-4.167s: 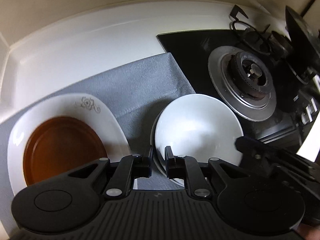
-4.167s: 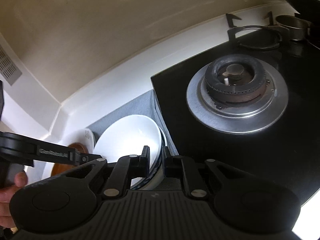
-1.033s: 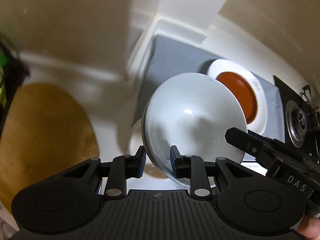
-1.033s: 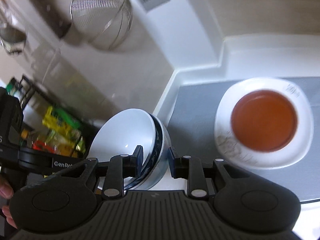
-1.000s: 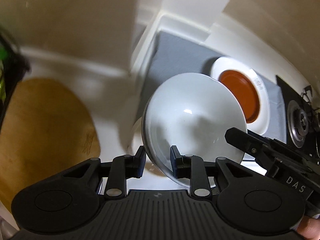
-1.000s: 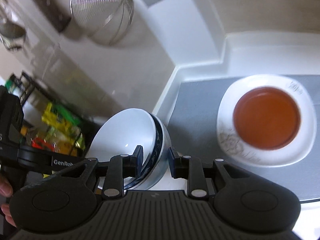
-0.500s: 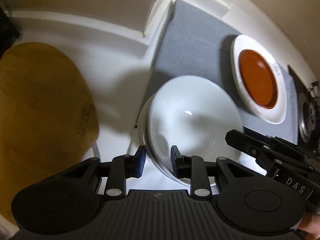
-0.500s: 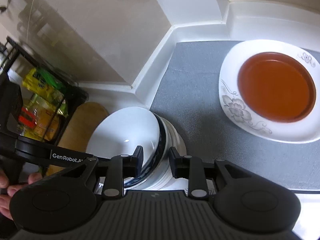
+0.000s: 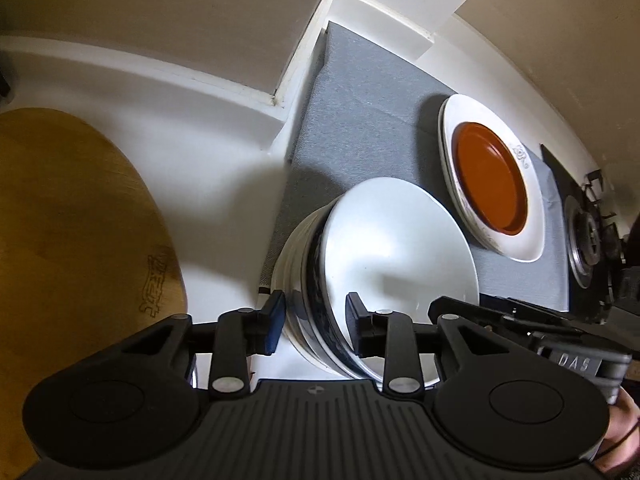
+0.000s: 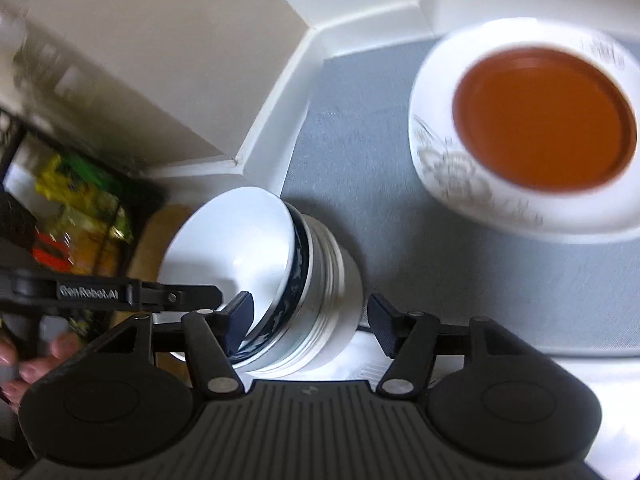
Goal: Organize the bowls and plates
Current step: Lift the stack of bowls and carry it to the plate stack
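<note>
White ceramic: a stack of bowls (image 9: 384, 264) is seen at the near edge of the grey mat (image 9: 360, 112), partly on the white counter (image 9: 192, 148). The top bowl is plain white; a blue-patterned rim is visible just under it, with white bowls below.

Left gripper (image 9: 316, 328): jaws are spread, one finger on either side of the stack's near rim. Small gaps are visible between the pads and the rims, so nothing is clamped.

Right gripper (image 10: 310, 326): jaws are spread wide; the left finger sits inside the top bowl, the right finger well clear of the stack's outer wall. Nothing is gripped. The stack (image 10: 280, 280) appears slightly blurred in this view.

A white floral plate (image 9: 492, 184) carrying a brown-orange dish (image 9: 490, 184) lies further back on the mat, apart from the stack; it is also seen in the right wrist view (image 10: 528, 128).

A wooden cutting board (image 9: 72, 232) lies on the counter to the left of the stack. A gas burner (image 9: 584, 240) is seen past the mat's far edge. Yellow and green packets (image 10: 80, 208) are seen in a dark rack at the left.
</note>
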Demonstrator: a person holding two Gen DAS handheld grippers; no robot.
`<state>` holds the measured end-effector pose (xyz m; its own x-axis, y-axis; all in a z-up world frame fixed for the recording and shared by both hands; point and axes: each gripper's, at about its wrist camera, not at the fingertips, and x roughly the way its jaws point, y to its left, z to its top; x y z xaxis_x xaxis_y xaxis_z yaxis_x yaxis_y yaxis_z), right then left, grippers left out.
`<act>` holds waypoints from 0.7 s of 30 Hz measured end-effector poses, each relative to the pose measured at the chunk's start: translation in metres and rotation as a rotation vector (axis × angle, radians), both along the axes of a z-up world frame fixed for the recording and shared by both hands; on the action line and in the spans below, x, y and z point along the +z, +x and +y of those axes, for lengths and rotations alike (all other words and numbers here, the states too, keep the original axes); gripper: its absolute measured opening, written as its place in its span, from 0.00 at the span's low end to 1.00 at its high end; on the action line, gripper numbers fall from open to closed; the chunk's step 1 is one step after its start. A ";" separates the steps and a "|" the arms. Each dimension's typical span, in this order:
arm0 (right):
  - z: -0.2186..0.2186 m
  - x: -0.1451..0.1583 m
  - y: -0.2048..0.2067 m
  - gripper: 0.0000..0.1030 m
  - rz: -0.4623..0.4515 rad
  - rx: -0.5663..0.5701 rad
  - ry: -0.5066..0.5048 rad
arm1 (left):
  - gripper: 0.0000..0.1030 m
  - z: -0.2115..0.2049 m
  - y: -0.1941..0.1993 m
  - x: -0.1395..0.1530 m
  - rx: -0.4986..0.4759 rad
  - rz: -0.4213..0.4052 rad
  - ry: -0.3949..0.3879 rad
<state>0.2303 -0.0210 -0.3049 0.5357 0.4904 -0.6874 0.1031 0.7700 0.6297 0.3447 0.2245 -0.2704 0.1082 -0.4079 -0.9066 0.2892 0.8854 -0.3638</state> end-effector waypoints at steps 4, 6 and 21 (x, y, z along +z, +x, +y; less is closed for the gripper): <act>-0.009 -0.010 0.006 0.85 0.016 -0.037 0.075 | 0.52 0.007 0.014 -0.022 0.004 0.066 -0.060; -0.010 -0.022 0.011 0.85 0.041 -0.033 0.140 | 0.61 0.007 0.020 -0.043 0.007 0.155 -0.107; -0.005 -0.014 0.001 0.53 0.024 0.000 0.103 | 0.42 -0.002 0.004 -0.025 -0.030 0.057 -0.053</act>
